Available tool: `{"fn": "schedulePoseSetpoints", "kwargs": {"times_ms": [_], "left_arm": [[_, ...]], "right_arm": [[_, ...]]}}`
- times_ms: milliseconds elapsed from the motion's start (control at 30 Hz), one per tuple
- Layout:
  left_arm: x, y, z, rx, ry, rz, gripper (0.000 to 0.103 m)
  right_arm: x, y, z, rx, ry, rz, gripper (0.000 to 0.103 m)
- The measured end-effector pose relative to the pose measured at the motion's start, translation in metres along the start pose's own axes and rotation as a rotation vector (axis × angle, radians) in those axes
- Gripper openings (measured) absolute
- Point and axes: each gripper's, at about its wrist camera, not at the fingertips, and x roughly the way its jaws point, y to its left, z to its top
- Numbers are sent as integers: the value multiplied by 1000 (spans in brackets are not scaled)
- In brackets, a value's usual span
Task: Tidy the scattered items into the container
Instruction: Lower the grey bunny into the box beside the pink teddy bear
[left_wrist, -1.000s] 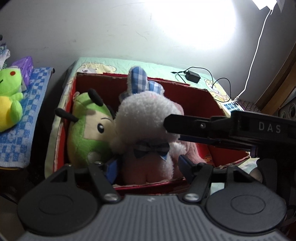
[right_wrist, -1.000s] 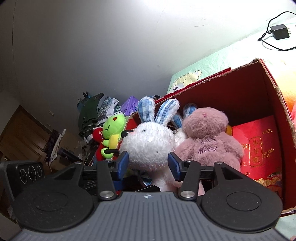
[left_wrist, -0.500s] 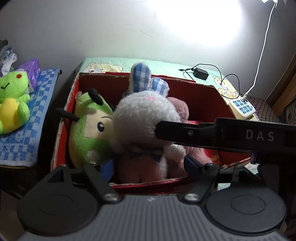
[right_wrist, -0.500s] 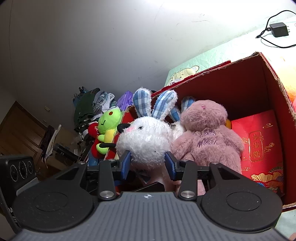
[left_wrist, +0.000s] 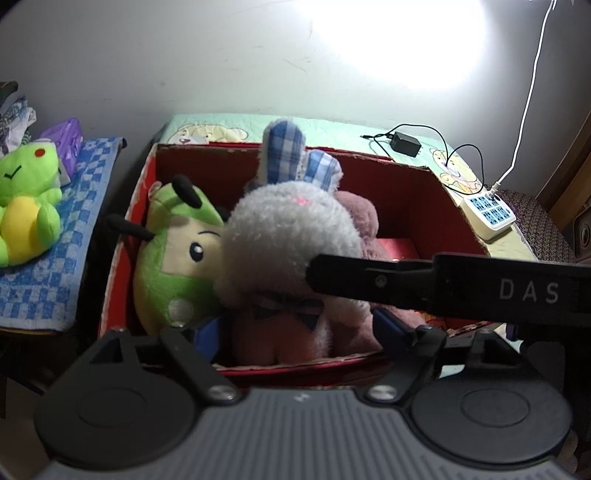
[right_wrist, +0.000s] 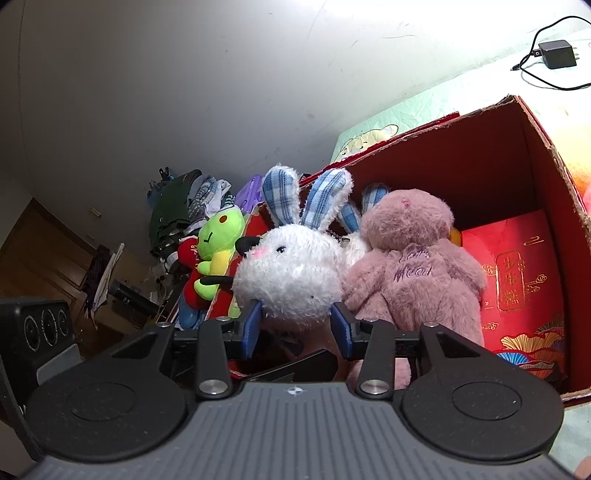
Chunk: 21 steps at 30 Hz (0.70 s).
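A red cardboard box (left_wrist: 424, 192) holds a green bee plush (left_wrist: 173, 258), a pink bear (right_wrist: 413, 262) and a white rabbit (left_wrist: 288, 236) with blue plaid ears. My right gripper (right_wrist: 297, 326) is shut on the white rabbit's head (right_wrist: 291, 273) and holds it upright inside the box; its black finger (left_wrist: 369, 280) crosses the left wrist view. My left gripper (left_wrist: 291, 332) is open and empty at the box's near wall, with the rabbit's body between its spread fingers. A green frog plush (left_wrist: 27, 203) sits outside the box on a blue checked cloth at the left.
The box stands on a mint quilted surface (left_wrist: 332, 129). A black charger with cable (left_wrist: 406, 142) and a white power strip (left_wrist: 487, 212) lie behind and right of it. Clothes and clutter (right_wrist: 177, 214) pile up beyond the frog. A red packet (right_wrist: 517, 280) lies in the box.
My right gripper has closed in on the rabbit's head and the rabbit has shifted a little toward the box's middle. My left gripper has backed off slightly and stays open.
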Motion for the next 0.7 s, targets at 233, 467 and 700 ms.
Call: {"fn": "schedulePoseSetpoints", "kwargs": {"times_ms": [233, 467, 700], "left_arm": [[-6, -1, 2, -3, -9, 3, 88], [-15, -4, 5, 2, -20, 23, 89], [-23, -5, 5, -7, -12, 58, 91]], "right_arm": [[-12, 4, 4, 0, -30, 10, 45], [-24, 9, 1, -8, -61, -7, 45], [-36, 12, -5, -14, -94, -45, 45]]}}
